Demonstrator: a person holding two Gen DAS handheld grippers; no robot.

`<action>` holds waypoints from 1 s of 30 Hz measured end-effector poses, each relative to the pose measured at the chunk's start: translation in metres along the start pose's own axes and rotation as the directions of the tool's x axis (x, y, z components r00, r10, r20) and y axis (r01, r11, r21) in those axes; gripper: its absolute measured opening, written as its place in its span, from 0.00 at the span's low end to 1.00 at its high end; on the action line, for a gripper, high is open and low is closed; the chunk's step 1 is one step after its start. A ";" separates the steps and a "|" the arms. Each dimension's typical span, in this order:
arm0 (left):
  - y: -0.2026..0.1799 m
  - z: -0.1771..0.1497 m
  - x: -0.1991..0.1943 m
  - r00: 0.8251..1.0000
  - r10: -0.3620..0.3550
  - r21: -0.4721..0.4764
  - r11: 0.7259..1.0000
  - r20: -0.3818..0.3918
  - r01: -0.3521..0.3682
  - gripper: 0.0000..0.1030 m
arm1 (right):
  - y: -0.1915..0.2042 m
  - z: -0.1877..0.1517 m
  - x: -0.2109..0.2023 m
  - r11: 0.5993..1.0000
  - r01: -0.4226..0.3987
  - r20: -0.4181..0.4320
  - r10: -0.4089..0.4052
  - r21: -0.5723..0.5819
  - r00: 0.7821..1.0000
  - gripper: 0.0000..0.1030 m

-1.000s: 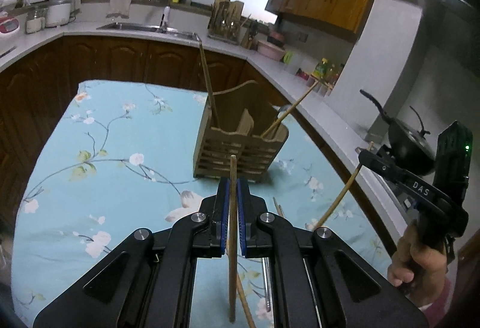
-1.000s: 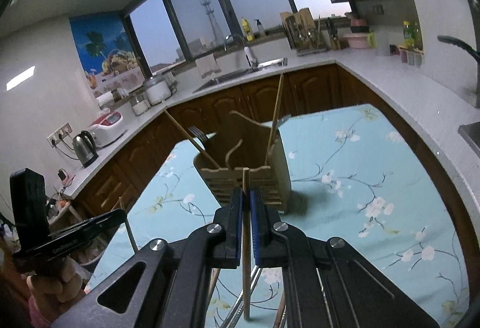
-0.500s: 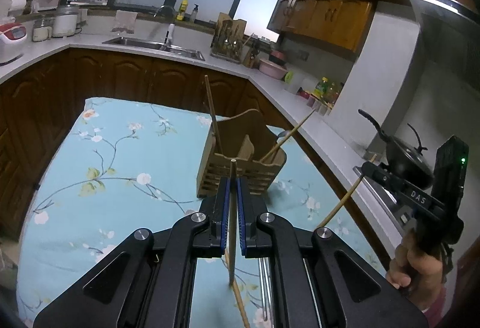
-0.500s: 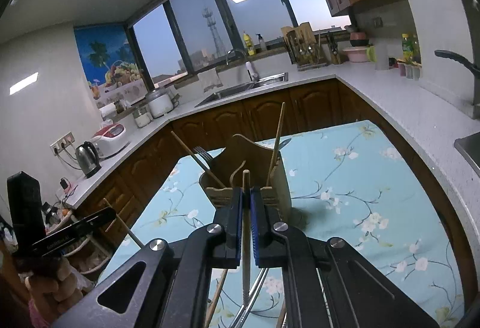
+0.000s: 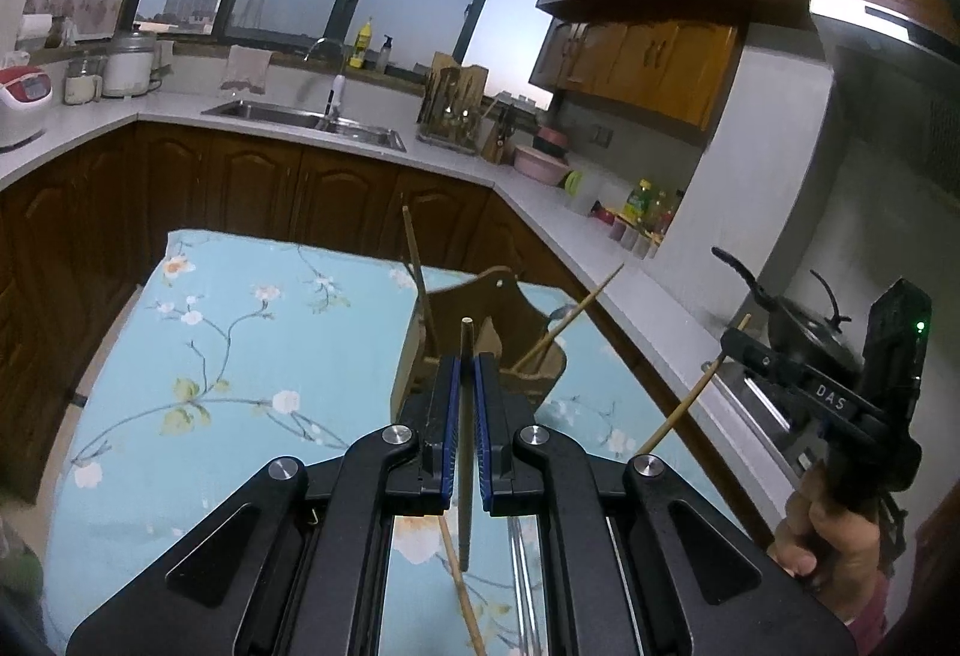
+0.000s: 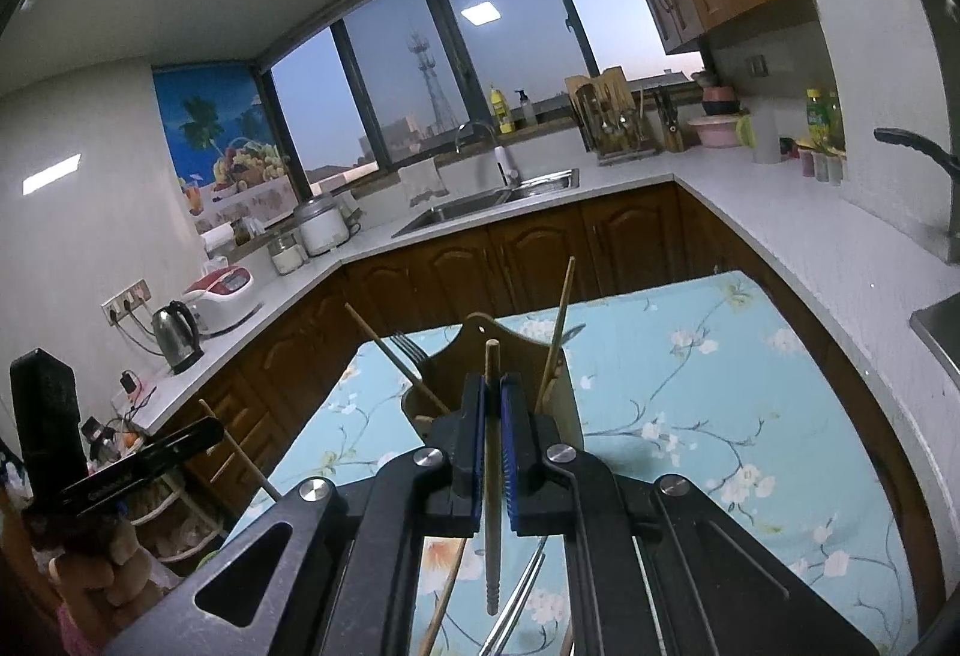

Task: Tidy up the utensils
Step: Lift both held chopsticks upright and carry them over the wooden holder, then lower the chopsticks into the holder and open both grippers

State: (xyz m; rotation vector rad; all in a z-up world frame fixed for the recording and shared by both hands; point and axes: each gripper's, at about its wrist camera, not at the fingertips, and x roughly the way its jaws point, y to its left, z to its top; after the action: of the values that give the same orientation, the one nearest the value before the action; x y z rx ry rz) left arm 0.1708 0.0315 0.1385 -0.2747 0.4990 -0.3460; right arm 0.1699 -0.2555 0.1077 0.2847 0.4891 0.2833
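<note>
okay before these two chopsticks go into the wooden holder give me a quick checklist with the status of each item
1. Left tongs clamped on a chopstick: ok, stick upright between the blue pads.
2. Right tongs clamped on a chopstick: ok, held the same way.
3. Wooden utensil holder standing upright on the floral tablecloth: ok.
4. Room in the holder: cannot tell; two chopsticks and a fork already lean in it, and the tongs hide the compartments.
5. Lower chopstick tips clear of the utensils lying on the cloth: ok, both hang above them.
6. Two tongs apart from each other: ok.
</note>
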 end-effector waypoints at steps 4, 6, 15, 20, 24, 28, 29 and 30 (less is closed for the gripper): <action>0.000 0.013 0.000 1.000 -0.001 -0.006 1.000 0.029 0.001 0.04 | 0.000 0.008 0.001 1.000 0.001 0.021 -0.001 -0.002 1.000 0.05; 0.000 0.022 0.001 0.999 0.000 -0.005 1.000 0.049 0.000 0.04 | -0.001 0.014 0.002 1.000 0.002 0.032 -0.002 -0.006 1.000 0.05; -0.005 0.078 0.015 0.987 0.005 0.007 1.000 0.158 -0.006 0.04 | -0.002 0.065 0.015 1.000 0.018 0.136 -0.017 -0.009 0.991 0.05; -0.008 0.108 0.034 0.978 0.016 0.009 1.000 0.208 -0.018 0.04 | -0.003 0.087 0.031 0.999 0.040 0.183 -0.039 -0.002 0.982 0.05; -0.006 0.115 0.059 0.976 0.028 0.005 1.000 0.215 -0.030 0.04 | -0.006 0.096 0.049 0.998 0.070 0.205 -0.068 -0.005 0.976 0.05; 0.002 0.106 0.085 0.978 0.058 -0.019 0.998 0.201 -0.056 0.04 | -0.012 0.087 0.069 0.995 0.096 0.196 -0.094 -0.003 0.976 0.05; 0.006 0.100 0.093 0.979 0.070 -0.028 0.997 0.190 -0.066 0.04 | -0.013 0.084 0.073 0.995 0.097 0.190 -0.095 -0.001 0.977 0.05; 0.008 0.096 0.098 0.980 0.071 -0.035 0.997 0.183 -0.066 0.04 | -0.015 0.080 0.077 0.995 0.099 0.186 -0.098 0.002 0.978 0.05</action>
State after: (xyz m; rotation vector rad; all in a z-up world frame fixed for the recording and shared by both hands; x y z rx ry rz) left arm 0.3027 0.0172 0.1761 -0.3139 0.3302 -0.2436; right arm 0.2782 -0.2592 0.1384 0.2762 0.3169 0.1597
